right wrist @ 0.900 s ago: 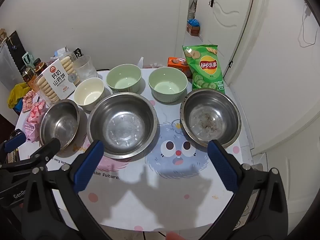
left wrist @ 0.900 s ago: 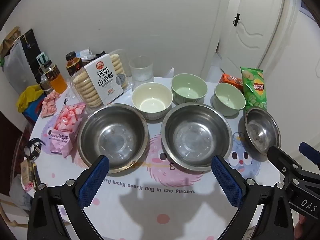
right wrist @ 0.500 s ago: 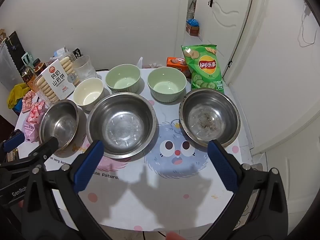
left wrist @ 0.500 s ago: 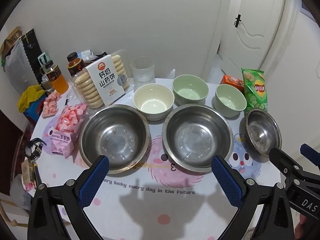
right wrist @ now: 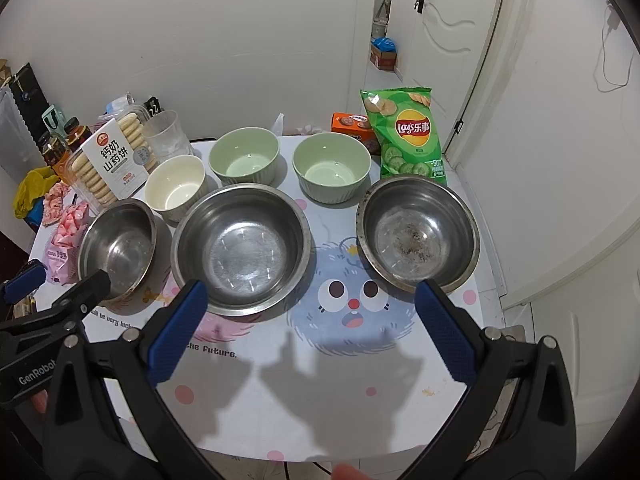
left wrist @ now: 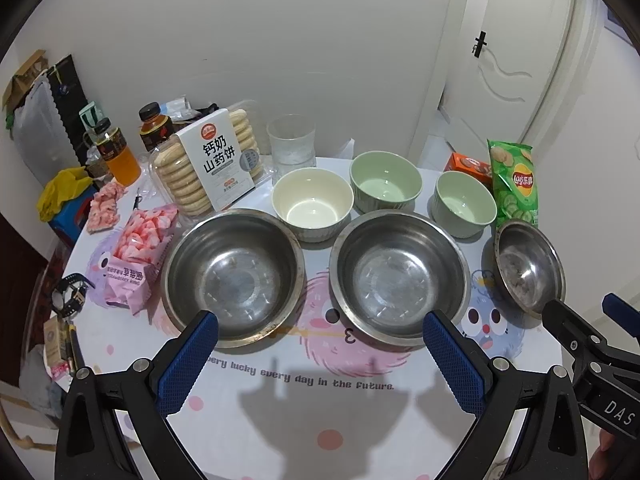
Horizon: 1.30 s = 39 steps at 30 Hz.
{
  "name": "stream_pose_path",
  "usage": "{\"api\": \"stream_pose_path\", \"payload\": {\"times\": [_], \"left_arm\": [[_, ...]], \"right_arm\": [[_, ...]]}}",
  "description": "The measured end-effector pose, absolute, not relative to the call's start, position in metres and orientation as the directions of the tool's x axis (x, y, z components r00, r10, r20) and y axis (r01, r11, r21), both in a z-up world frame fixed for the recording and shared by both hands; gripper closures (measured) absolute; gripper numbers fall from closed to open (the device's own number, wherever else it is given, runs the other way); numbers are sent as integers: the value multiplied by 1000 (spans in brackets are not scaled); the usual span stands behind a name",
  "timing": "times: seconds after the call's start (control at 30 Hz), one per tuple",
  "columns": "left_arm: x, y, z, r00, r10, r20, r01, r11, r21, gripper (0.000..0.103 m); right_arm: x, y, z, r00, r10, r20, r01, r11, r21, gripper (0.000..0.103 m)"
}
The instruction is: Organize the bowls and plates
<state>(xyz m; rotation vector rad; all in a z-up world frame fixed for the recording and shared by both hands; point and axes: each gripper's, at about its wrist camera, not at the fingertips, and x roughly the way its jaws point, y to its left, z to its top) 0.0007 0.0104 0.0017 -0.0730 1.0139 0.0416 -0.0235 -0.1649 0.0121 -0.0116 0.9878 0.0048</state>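
Note:
Three steel bowls stand in a row on the table: the left steel bowl (left wrist: 234, 272) (right wrist: 118, 246), the middle steel bowl (left wrist: 400, 276) (right wrist: 242, 246) and the right steel bowl (left wrist: 528, 266) (right wrist: 418, 232). Behind them stand a cream bowl (left wrist: 312, 208) (right wrist: 176, 186) and two green bowls, one (left wrist: 386, 186) (right wrist: 244, 160) left of the other (left wrist: 464, 204) (right wrist: 332, 166). My left gripper (left wrist: 320, 356) is open and empty in front of the left and middle steel bowls. My right gripper (right wrist: 310, 332) is open and empty in front of the middle and right steel bowls.
A biscuit box (left wrist: 212, 164), a glass cup (left wrist: 292, 146), drink bottles (left wrist: 116, 148) and pink snack bags (left wrist: 136, 256) crowd the back left. A green chip bag (right wrist: 408, 134) and an orange box (right wrist: 352, 128) stand at the back right. The printed tablecloth (left wrist: 320, 420) is near me.
Both views have shifted only slightly. Both grippers stay open and nothing on the table has moved.

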Motion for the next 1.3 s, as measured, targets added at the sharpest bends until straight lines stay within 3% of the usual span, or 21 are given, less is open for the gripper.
{"api": "stream_pose_path", "payload": {"times": [1.3], "left_arm": [[0, 12, 2, 530, 4, -848, -73, 997, -41, 0]], "right_arm": [[-22, -167, 10, 547, -3, -837, -9, 1000, -10, 0]]}}
